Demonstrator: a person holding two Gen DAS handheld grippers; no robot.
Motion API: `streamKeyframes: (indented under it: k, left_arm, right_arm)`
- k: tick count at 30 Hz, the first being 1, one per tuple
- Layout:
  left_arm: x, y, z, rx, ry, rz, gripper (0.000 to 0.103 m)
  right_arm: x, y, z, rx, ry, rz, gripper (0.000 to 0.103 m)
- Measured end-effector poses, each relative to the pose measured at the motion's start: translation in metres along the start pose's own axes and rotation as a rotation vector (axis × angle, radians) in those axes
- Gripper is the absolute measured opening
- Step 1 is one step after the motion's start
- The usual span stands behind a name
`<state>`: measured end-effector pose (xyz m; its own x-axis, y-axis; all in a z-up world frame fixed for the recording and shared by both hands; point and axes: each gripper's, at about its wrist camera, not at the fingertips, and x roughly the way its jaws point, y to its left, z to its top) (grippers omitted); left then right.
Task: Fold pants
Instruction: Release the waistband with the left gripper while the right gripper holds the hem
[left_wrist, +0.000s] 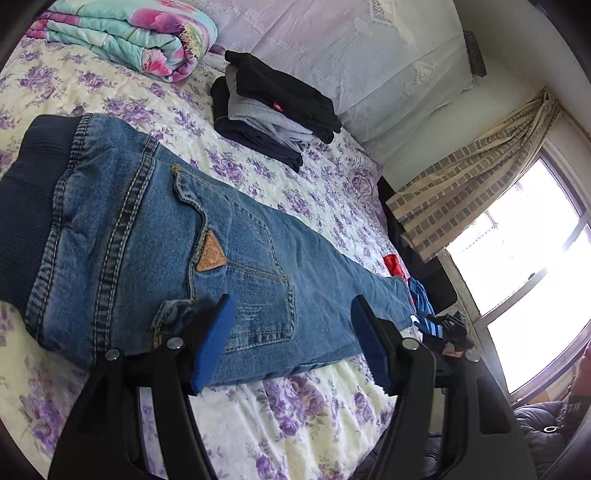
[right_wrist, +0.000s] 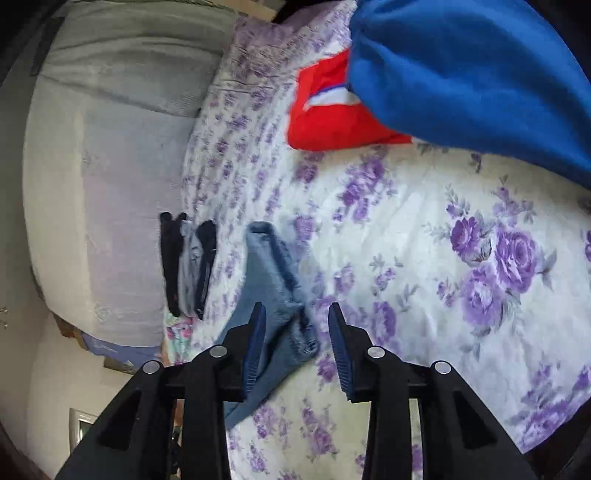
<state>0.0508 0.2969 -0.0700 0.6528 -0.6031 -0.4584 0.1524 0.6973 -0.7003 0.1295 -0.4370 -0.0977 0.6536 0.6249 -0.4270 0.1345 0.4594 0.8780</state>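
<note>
A pair of blue jeans with a dark ribbed waistband lies flat on the flowered bedspread, legs together and stretched toward the window. My left gripper is open and empty, just above the seat and thigh of the jeans near the bed's edge. In the right wrist view the jeans show end-on, with the leg hems nearest. My right gripper is open and empty, close to the hem end, with its left finger over the denim.
A stack of folded dark and grey clothes sits by the pillow. A folded floral quilt lies at the far corner. Red and blue garments lie past the hems. A window and curtain stand to the right.
</note>
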Motion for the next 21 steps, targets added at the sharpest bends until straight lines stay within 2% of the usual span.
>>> streamKeyframes:
  k: [1,3,5,9,13,15,21]
  left_arm:
    - [-0.001,-0.002,0.000,-0.003,0.003,0.007,0.066]
    - [-0.003,-0.012,-0.003,0.014,-0.004,0.024,0.078]
    - [-0.003,-0.017,-0.006,0.029,-0.016,0.046,0.081]
    - [-0.005,-0.012,-0.011,-0.009,-0.045,0.040,0.081]
    - [-0.014,0.001,-0.012,-0.076,-0.062,0.003,0.081]
    - [-0.026,0.005,-0.014,-0.135,-0.089,-0.004,0.081]
    - [-0.063,0.002,-0.031,-0.168,-0.150,0.053,0.081]
  right_arm:
    - [-0.003,0.008,-0.005,-0.020,-0.005,0.033,0.036]
    - [0.004,0.020,-0.015,-0.043,0.035,0.064,0.040]
    - [0.019,0.027,-0.025,-0.066,0.070,0.045,0.040]
    - [0.037,0.021,-0.028,-0.048,0.063,-0.017,0.040]
    - [0.057,0.009,-0.034,0.051,0.082,-0.004,0.039]
    - [0.060,0.009,-0.035,0.055,0.079,0.006,0.039]
    - [0.067,0.018,-0.037,0.032,0.063,0.008,0.045]
